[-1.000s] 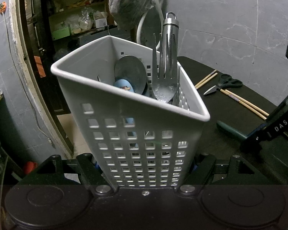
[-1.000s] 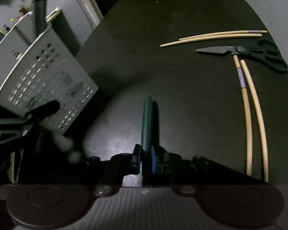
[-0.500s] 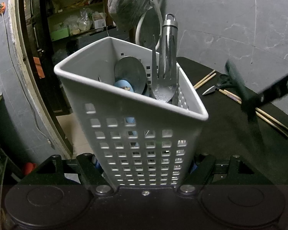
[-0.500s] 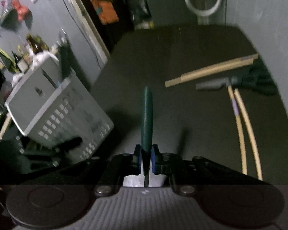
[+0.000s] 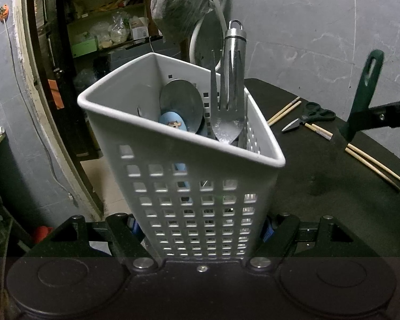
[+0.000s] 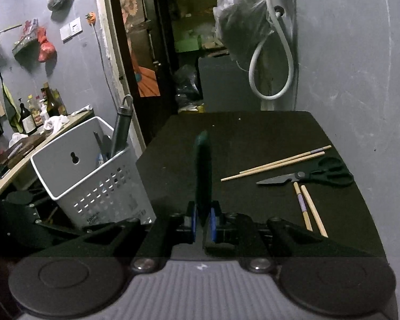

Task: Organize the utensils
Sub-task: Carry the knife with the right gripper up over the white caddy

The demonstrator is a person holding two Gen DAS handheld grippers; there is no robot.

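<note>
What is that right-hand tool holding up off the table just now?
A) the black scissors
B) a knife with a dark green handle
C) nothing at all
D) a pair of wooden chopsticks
B: the right gripper has its jaws closed on the green-handled knife, held clear of the table, while the scissors and chopsticks lie flat on it.

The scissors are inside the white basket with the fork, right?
No. The scissors lie on the black table, beside the chopsticks, as the right wrist view shows. The white basket does hold the fork.
</note>
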